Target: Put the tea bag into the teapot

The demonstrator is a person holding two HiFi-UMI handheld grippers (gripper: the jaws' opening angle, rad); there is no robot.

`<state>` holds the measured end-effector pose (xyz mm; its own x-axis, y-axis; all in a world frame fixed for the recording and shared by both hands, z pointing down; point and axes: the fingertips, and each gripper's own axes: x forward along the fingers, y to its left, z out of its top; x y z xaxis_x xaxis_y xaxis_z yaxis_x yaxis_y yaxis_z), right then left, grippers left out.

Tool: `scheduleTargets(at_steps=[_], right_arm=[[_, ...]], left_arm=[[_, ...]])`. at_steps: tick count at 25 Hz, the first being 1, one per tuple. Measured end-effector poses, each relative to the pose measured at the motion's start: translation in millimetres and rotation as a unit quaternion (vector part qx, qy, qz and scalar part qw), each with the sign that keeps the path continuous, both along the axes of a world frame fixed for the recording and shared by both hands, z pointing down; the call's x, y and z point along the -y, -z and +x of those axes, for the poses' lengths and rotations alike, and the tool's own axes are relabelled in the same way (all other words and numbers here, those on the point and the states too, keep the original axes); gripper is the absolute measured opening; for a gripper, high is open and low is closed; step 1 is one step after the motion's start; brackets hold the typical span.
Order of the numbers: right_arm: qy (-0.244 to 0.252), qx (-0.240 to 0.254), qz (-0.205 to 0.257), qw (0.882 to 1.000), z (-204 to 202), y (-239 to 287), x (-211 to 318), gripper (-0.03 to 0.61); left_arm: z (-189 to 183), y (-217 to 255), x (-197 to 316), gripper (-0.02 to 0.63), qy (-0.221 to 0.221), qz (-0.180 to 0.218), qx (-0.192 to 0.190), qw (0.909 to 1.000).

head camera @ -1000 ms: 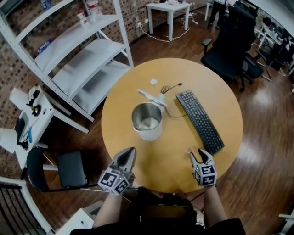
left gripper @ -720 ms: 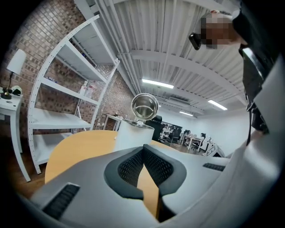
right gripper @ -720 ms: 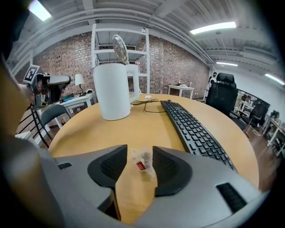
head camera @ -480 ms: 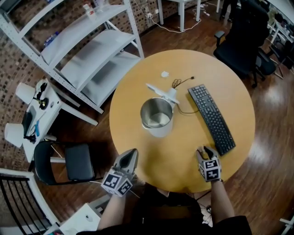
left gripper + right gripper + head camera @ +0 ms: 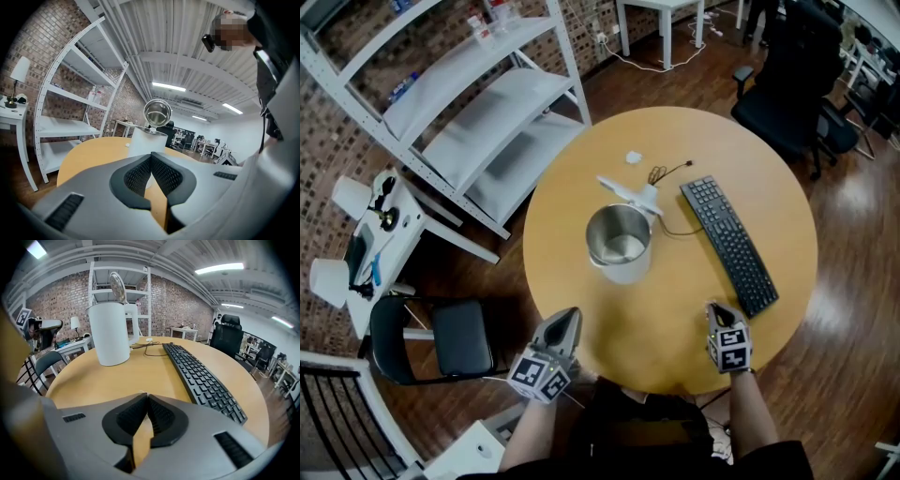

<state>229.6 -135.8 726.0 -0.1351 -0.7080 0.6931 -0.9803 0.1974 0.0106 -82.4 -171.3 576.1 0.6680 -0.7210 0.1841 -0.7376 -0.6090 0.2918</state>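
A white teapot (image 5: 620, 244) with its lid tipped open stands mid-table; it also shows in the left gripper view (image 5: 149, 140) and the right gripper view (image 5: 110, 333). A small white packet, likely the tea bag (image 5: 632, 157), lies on the table beyond it. My left gripper (image 5: 565, 323) hovers at the near table edge, its jaws (image 5: 151, 157) shut and empty. My right gripper (image 5: 715, 311) rests low over the near right of the table, jaws (image 5: 146, 397) shut. A tiny pale speck sits at their tips; I cannot tell what it is.
A black keyboard (image 5: 729, 246) lies diagonally right of the teapot, with a thin cable (image 5: 661, 173) coiled behind. A white shelf rack (image 5: 469, 103) stands at far left, a black chair (image 5: 441, 337) at near left, an office chair (image 5: 787, 84) at far right.
The right gripper's jaws have gone from spread to shut. The head view has shifted, so the table sits a little further right in frame. The left gripper has hardly moved.
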Motion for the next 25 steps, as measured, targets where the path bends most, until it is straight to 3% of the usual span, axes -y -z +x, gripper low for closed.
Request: scheduleTargets(at_steps=[12, 20, 25], right_arm=[[-0.043, 0.021, 0.102, 0.994, 29.6, 91.6, 21.7, 0.002], [-0.045, 0.038, 0.234, 0.971, 29.3, 204.8, 27.1, 0.002], [-0.042, 0.034, 0.289, 0.956, 27.2, 256.3, 19.0, 0.002]], left_arm=[[31.2, 54.4, 31.5, -0.006, -0.041, 0.058, -0.030, 0.9970], [34.9, 109.7, 34.1, -0.006, -0.037, 0.118, -0.056, 0.9908], [42.5, 129.7, 41.3, -0.006, -0.038, 0.139, -0.066, 0.9874]])
